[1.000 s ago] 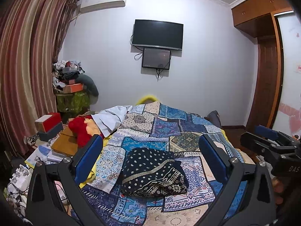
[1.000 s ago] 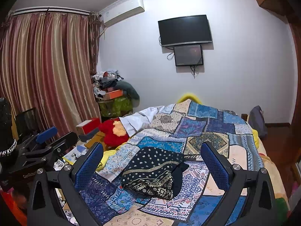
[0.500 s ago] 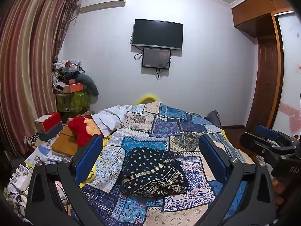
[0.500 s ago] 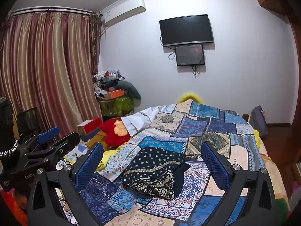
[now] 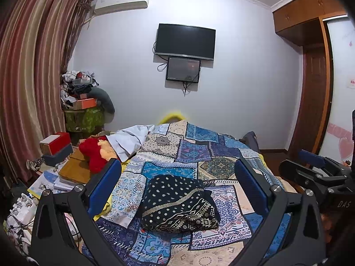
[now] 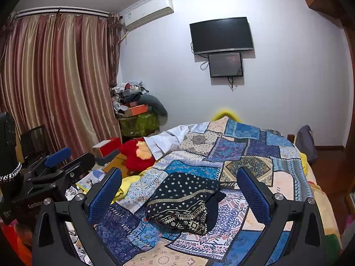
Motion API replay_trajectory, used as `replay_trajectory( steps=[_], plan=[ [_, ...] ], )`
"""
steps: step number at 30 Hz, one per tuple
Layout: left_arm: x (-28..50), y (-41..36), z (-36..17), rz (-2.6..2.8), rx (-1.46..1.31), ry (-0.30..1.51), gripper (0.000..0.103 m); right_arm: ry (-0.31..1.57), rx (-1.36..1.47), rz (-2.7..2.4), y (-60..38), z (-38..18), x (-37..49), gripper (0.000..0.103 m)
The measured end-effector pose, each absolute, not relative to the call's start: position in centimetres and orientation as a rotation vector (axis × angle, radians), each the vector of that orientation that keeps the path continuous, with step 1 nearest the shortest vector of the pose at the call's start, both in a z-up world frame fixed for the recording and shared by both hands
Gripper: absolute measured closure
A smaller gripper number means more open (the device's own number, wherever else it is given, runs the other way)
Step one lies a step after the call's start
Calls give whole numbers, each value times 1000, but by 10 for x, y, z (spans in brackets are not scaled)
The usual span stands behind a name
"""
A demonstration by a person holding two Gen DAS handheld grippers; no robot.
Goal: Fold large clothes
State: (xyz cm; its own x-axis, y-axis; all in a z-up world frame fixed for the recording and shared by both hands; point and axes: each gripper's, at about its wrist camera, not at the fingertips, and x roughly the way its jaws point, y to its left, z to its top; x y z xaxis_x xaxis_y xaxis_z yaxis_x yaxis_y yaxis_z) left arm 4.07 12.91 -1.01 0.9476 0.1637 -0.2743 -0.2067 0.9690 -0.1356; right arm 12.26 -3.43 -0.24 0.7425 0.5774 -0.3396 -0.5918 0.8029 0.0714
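A black garment with white dots and a patterned border [image 5: 177, 204] lies folded into a thick bundle on the patchwork bedspread [image 5: 199, 150]; it also shows in the right wrist view [image 6: 184, 201]. My left gripper [image 5: 177, 177] is open and empty, held above and short of the bundle. My right gripper [image 6: 179, 181] is open and empty too, held above it. Each gripper shows at the edge of the other's view: the right one [image 5: 315, 173] and the left one [image 6: 51, 168].
A red plush toy [image 5: 93, 153] and a white cloth [image 5: 128, 139] lie at the bed's far left. Boxes and books [image 5: 55, 146] crowd the left side by the curtain [image 5: 26, 88]. A wardrobe [image 5: 310, 88] stands on the right. Two screens [image 5: 185, 42] hang on the wall.
Nothing has visibly changed apart from a slight drift of the right wrist view. Both grippers stay open above the folded garment.
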Motion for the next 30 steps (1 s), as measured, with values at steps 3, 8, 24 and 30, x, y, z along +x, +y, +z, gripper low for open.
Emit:
replay_trajectory(
  steps=[3, 8, 24, 30],
  plan=[
    [41, 126, -9, 184, -164, 267, 0, 358, -42, 640, -34, -2, 123, 0],
    [42, 122, -9, 163, -172, 267, 0, 358, -42, 641, -35, -2, 123, 0],
    [39, 117, -8, 156, -147, 260, 0, 369, -22, 630, -39, -1, 120, 0],
    [39, 114, -7, 152, -139, 256, 0, 369, -17, 630, -40, -1, 120, 0]
  ],
)
